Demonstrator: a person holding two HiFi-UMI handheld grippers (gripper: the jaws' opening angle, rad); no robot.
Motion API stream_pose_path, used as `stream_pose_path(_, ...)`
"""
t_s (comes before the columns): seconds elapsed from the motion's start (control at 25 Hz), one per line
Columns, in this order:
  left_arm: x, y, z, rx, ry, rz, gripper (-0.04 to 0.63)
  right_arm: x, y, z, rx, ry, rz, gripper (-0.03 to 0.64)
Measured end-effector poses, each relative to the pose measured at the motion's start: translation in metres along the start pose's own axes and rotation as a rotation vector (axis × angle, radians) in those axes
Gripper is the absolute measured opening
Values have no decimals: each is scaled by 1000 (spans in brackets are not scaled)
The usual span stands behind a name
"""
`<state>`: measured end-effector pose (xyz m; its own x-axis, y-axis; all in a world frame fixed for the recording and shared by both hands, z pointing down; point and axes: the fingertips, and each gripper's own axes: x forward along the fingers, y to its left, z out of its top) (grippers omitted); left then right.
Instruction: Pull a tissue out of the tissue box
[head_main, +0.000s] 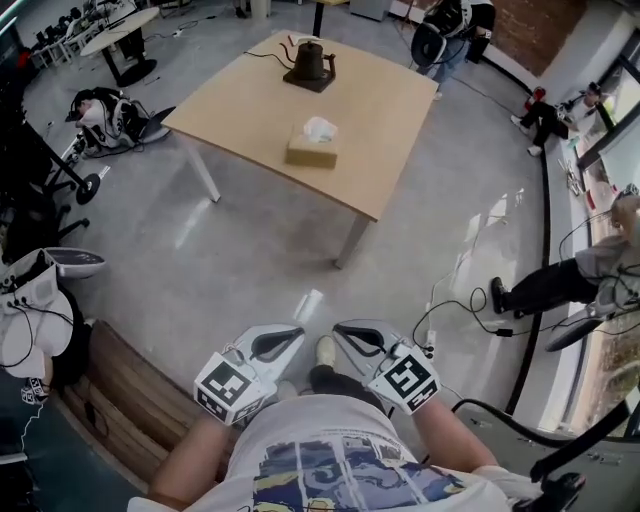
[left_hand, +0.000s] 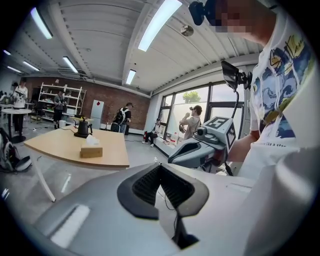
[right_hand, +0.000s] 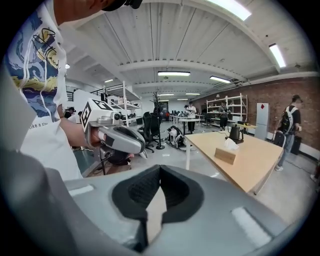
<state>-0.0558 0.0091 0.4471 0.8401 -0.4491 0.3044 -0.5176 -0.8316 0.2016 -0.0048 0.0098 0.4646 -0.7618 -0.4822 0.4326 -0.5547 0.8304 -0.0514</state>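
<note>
A tan tissue box (head_main: 313, 150) with a white tissue (head_main: 320, 128) sticking out of its top stands near the front of a light wooden table (head_main: 250, 110). The left gripper view shows the box (left_hand: 91, 151) far off at the left, and the right gripper view shows the box (right_hand: 225, 155) far off at the right. My left gripper (head_main: 297, 333) and right gripper (head_main: 340, 329) hang side by side close to my body, over the floor and well short of the table. Both are shut with nothing between their jaws, as seen on the left gripper (left_hand: 160, 166) and the right gripper (right_hand: 160, 167).
A dark kettle (head_main: 310, 65) on a base sits behind the box. A backpack (head_main: 105, 115) lies on the floor left of the table. Cables (head_main: 470, 310) and a seated person's legs (head_main: 545, 285) are at the right. A wooden bench (head_main: 120, 400) is at the lower left.
</note>
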Motion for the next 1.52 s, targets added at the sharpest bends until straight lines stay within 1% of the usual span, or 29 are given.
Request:
stream_pose_path(0.12, 32, 20, 20, 16, -4, 20, 3, 1, -38, 3, -8, -8, 10, 3)
stream_pose_path(0.24, 58, 33, 39, 27, -24, 38, 3, 1, -70, 4, -17, -12, 21, 3)
stream_pose_path(0.36, 78, 49, 46, 32, -25, 69, 3, 7, -100, 2, -23, -14, 34, 3)
stream_pose_path(0.44, 87, 60, 49, 15, -23, 81, 3, 15, -113, 1, -14, -13, 47, 3)
stream_pose_path(0.56, 99, 65, 46, -14, -16, 68, 3, 17, -126, -4, 5, 2, 56, 3)
stream_pose_path(0.72, 100, 95, 52, -21, -8, 74, 3, 41, -144, 9, 14, -7, 56, 4)
stream_pose_path(0.96, 107, 148, 68, 1, -17, 30, 3, 79, -174, 35, 13, -5, 18, 5)
stream_pose_path(1.12, 104, 187, 77, 0, -8, -10, 3, 109, -192, 58, 20, -8, -18, 6)
stream_pose_path(1.28, 105, 218, 89, 45, 11, -79, 3, 134, -208, 80, 36, -15, -76, 6)
stream_pose_path(1.52, 97, 256, 87, 77, 37, -122, 3, 170, -224, 94, 62, -31, -126, 18)
